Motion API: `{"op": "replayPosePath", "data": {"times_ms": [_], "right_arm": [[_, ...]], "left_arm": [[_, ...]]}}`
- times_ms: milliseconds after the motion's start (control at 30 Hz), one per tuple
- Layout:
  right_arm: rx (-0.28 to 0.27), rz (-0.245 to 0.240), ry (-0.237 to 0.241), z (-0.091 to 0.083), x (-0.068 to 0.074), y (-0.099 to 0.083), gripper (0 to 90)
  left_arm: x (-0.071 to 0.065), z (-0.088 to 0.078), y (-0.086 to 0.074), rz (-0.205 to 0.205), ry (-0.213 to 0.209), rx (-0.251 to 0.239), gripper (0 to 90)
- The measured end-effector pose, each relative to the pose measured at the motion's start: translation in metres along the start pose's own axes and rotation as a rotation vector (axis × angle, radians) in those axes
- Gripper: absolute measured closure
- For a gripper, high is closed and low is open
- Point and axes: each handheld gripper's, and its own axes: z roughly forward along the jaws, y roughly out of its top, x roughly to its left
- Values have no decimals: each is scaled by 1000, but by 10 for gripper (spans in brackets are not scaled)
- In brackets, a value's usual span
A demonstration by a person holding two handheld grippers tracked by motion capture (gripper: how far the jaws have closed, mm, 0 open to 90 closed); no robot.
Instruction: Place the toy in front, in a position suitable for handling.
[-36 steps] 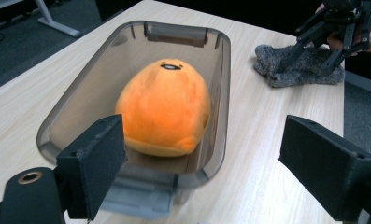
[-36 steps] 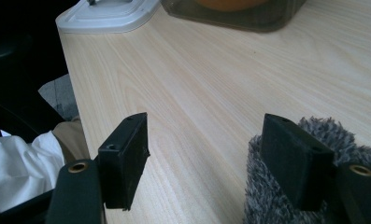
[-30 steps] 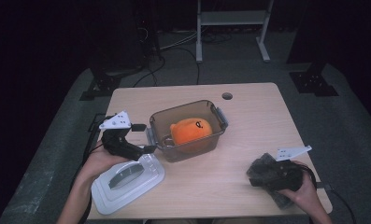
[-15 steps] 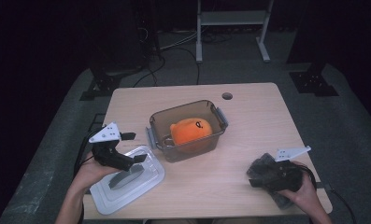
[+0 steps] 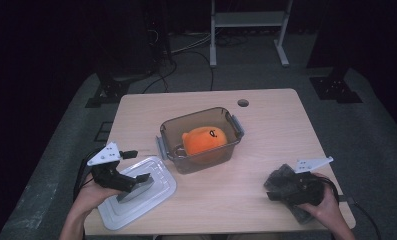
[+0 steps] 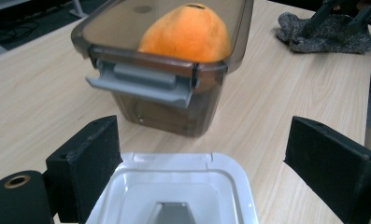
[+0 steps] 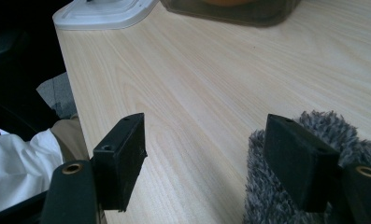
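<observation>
The table (image 5: pixel 266 150) bears a brown box (image 5: pixel 200 137) holding an orange toy (image 5: pixel 204 140). The white lid (image 5: pixel 136 192) lies at its left, under the wide left gripper (image 5: pixel 136 182). The right gripper (image 7: pixel 204 154), jaws wide, rests by grey cloth (image 5: pixel 285 182).

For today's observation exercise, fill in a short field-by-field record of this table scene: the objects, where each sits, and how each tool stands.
Surface: wooden table
Container: clear brown box, open, mid-table, grey latch on its end
Contents: orange plush toy inside the box
Lid: white lid, flat on the table, near the left front corner
Left tool: jaws open, poised over the lid
Right tool: jaws open, beside a grey fuzzy cloth
</observation>
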Motion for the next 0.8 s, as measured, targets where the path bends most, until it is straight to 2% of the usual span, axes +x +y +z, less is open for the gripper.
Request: {"op": "replayPosePath", "data": {"times_ms": [133, 333, 600, 800], "right_arm": [[1, -1, 0, 0, 0, 0, 290], [0, 1, 0, 0, 0, 0, 290], [-6, 1, -1, -1, 0, 0, 290], [-5, 1, 0, -1, 0, 0, 290]], "left_arm": [[0, 1, -8, 1, 7, 7, 98], [2, 2, -24, -22, 6, 19, 120], [4, 2, -43, -29, 27, 43, 120], [7, 6, -57, -49, 34, 55, 125]]}}
